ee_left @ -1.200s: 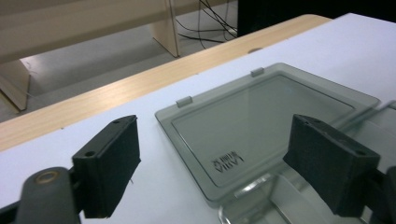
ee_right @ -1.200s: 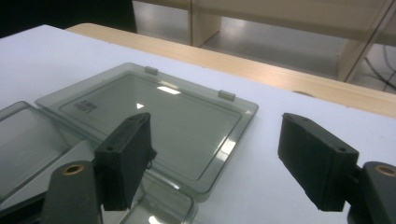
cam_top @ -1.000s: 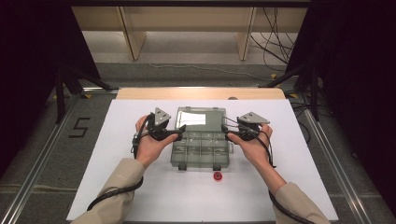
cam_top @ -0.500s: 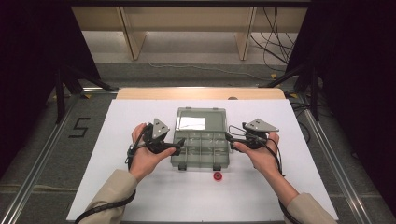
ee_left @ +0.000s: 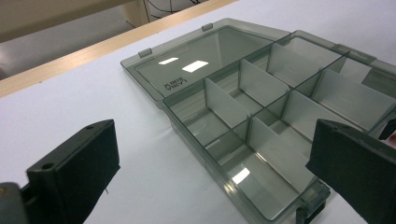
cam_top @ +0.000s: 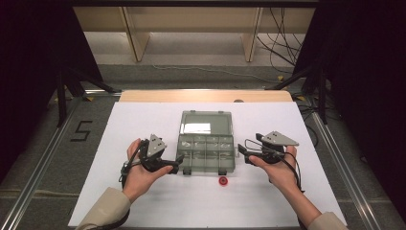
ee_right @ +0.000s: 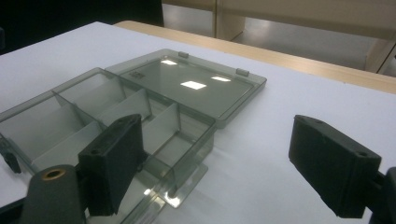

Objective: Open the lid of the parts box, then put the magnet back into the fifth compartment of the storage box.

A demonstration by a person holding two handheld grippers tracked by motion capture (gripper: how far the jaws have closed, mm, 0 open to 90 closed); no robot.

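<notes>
open organizer box (cam_top: 206, 147), between 2 open grippers

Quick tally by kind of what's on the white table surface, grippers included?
Clear compartment box, lid open flat: 1
Small red round piece, in front of the box: 1
Handheld grippers, left gripper and right gripper, both open with nothing between the jaws: 2
Total: 4

Open organizer box (cam_top: 206, 153) blocks centre; red cap (cam_top: 222, 181) before it.
</notes>
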